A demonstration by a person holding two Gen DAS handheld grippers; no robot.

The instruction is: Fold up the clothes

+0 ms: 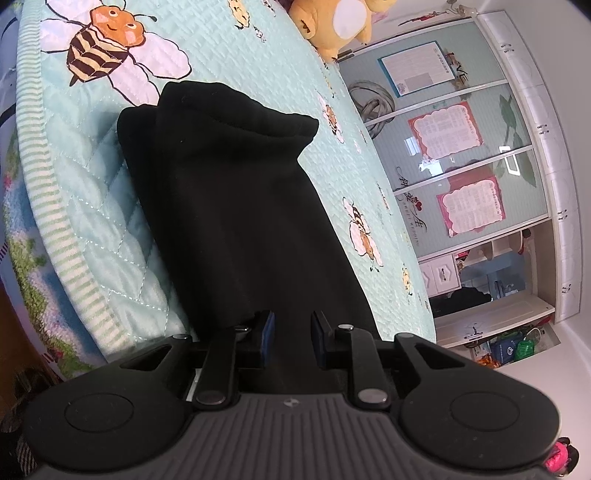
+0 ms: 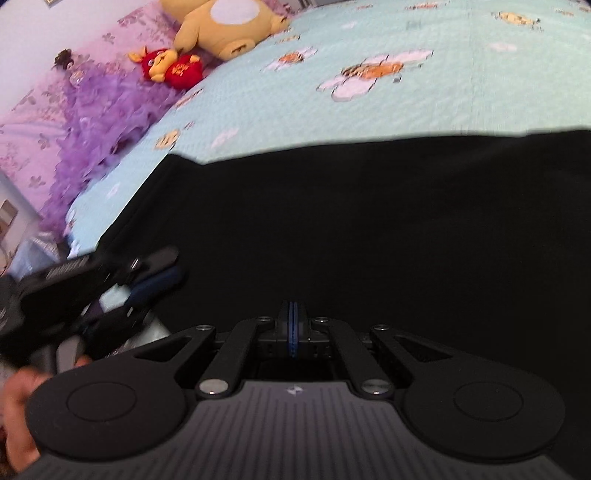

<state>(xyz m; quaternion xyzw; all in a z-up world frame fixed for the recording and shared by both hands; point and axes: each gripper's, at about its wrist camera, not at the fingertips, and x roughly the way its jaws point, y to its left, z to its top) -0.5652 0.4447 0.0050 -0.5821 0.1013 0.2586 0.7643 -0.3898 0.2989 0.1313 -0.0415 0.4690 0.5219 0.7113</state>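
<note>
A black garment (image 1: 236, 206) lies on a light blue bee-print quilt (image 1: 110, 206), stretched away from my left gripper with a bunched far end. My left gripper (image 1: 292, 332) is open, its blue-padded jaws apart just over the garment's near end, holding nothing. In the right wrist view the same black garment (image 2: 369, 229) fills the middle. My right gripper (image 2: 292, 325) has its pads pressed together over the cloth; whether any fabric is pinched cannot be seen. The left gripper (image 2: 147, 280) shows blurred at the left, at the garment's edge.
A yellow plush toy (image 1: 332, 26) sits at the quilt's far end; it also shows in the right wrist view (image 2: 225, 26) beside a red plush (image 2: 170, 68) and purple bedding (image 2: 85, 122). A wardrobe (image 1: 461, 166) with posters stands beyond the bed. The striped quilt edge (image 1: 40, 184) runs along the left.
</note>
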